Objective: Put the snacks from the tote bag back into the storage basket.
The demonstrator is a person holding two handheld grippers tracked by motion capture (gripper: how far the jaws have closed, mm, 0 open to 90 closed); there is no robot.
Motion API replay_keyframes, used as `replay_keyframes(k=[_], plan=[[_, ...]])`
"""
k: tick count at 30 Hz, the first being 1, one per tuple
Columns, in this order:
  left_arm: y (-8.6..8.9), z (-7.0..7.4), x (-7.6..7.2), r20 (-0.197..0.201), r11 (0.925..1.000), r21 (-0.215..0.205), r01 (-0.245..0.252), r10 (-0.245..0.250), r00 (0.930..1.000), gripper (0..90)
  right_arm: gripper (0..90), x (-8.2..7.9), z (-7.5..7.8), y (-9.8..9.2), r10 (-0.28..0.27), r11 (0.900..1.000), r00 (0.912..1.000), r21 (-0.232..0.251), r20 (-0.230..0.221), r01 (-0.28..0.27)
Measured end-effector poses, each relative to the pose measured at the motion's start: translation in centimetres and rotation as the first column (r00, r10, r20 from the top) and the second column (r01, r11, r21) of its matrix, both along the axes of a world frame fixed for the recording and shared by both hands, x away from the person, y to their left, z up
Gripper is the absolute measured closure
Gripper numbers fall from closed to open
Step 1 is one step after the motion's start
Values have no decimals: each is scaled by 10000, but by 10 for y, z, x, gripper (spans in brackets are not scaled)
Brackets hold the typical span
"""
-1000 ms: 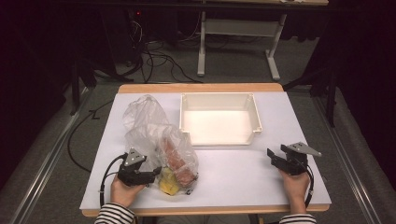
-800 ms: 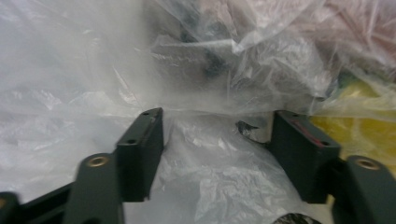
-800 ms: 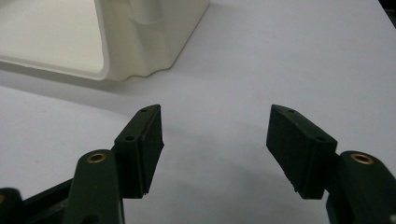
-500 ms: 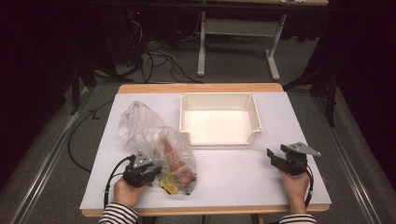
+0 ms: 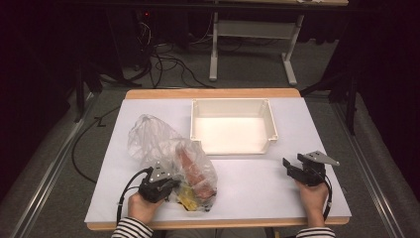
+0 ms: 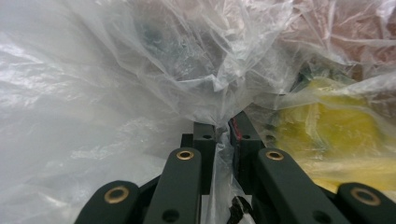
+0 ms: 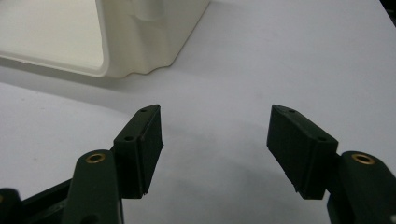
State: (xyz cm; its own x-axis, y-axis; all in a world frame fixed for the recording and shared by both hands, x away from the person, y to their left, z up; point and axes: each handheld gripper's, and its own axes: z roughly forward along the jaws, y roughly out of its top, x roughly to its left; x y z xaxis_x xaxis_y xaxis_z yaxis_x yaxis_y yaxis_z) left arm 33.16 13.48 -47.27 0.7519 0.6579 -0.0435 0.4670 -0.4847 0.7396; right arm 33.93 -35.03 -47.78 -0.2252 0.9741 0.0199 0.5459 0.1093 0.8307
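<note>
Left gripper (image 5: 166, 184) sits at the near left of the tabletop (image 5: 257, 183), against the near edge of a clear plastic bag (image 5: 163, 148). Its jaws have just been closing and now stand nearly together with a fold of the bag's film pinched between them; in the left gripper view the film (image 6: 219, 116) runs down into the narrow gap between the two black jaws. Grip on the bag is confirmed.

The bag lies crumpled on the left half of the tabletop, just beside the near left corner of the white tray (image 5: 270, 124) but apart from it. Inside the bag, a reddish-brown item (image 5: 193, 168) lies toward the middle and a yellow item (image 5: 187, 197) lies at the near end, close to the left gripper. The yellow item (image 6: 327, 126) shows through the film at the right of the left gripper view. What these items are cannot be told through the film.

Right gripper (image 5: 293, 169) rests at the near right of the tabletop, well apart from the bag, held in the person's right hand (image 5: 313, 198). Its jaws stand wide open with nothing between them; bare tabletop shows in the gap, with a corner of the tray (image 7: 140, 51) beyond.
</note>
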Motion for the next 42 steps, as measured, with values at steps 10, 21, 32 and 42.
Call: replay_keyframes(k=[10,21,32,42], plan=[[-17,-1,-5,-35,9989,-249,395,-396,9992,837,361,0,0,1,43,9998,10000,-178,-55,-44],[-37,1,-7,210,9963,-439,738,-729,9971,833,424,14,-3,9,516,9947,9887,-813,-1408,-635],[-44,2,-6,143,9957,-556,738,-731,9972,837,443,-7,12,23,1640,9864,9839,25,-715,-1643],[-52,0,-6,78,9962,-541,688,-684,9976,832,409,-36,43,79,4098,9111,9120,413,181,-4102]])
